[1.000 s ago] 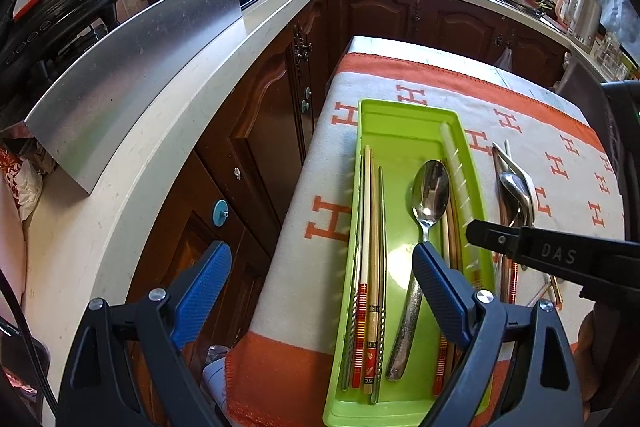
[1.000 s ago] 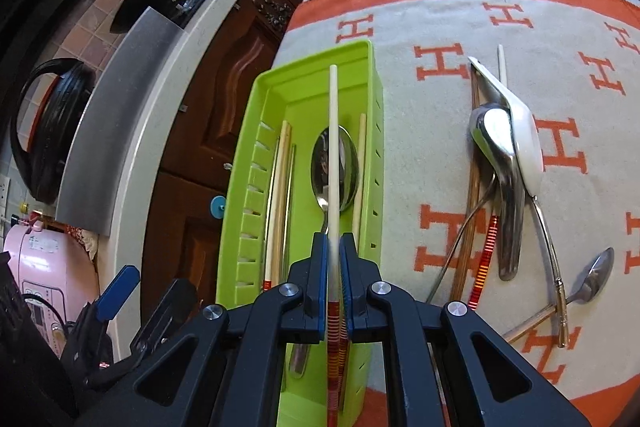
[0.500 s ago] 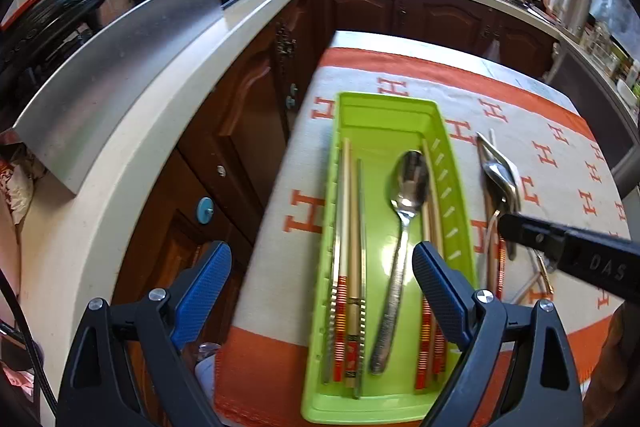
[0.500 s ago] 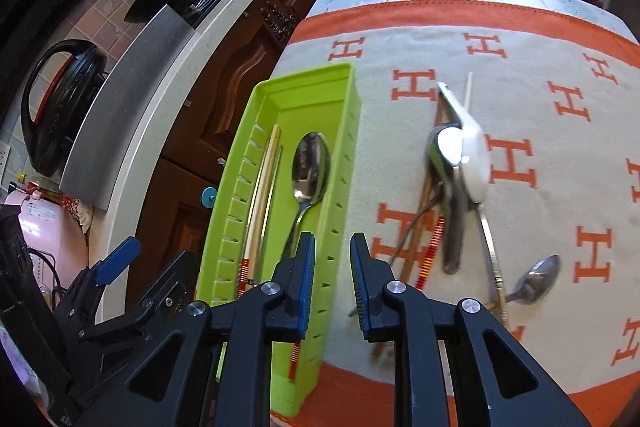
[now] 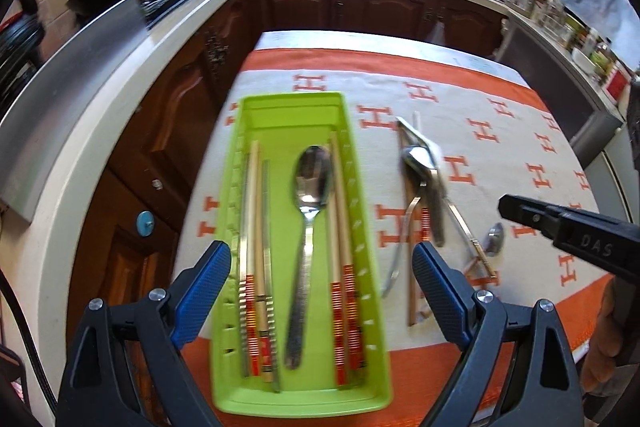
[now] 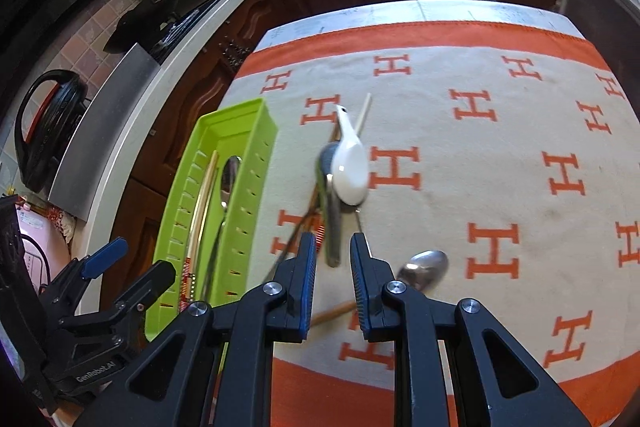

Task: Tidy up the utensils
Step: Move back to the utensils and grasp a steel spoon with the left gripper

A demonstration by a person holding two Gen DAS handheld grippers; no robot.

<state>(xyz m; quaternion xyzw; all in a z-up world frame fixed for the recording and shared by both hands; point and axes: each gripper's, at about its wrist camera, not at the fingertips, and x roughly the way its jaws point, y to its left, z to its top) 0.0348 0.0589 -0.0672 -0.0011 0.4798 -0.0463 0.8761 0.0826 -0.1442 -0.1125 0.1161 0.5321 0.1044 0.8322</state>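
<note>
1. I am holding my left gripper (image 5: 322,291) wide open over the near end of the green tray (image 5: 294,111), with nothing between its blue pads.
2. I am holding my right gripper (image 6: 332,283) partly open, its pads a narrow gap apart and gripping nothing, above the loose pile on the cloth (image 6: 500,163).
3. The tray is lying on the left part of the cloth, just beside the table's left edge.
4. Inside it, chopsticks (image 5: 253,227) are lying along the left wall, a metal spoon (image 5: 310,219) is lying down the middle, and more chopsticks (image 5: 338,227) are lying along the right wall.
5. To the right of the tray, a white spoon (image 6: 350,163) is resting on top of a metal spoon (image 6: 332,219) and crossed chopsticks.
6. Another metal spoon (image 6: 424,265) is lying nearer, just right of my right gripper.
</note>
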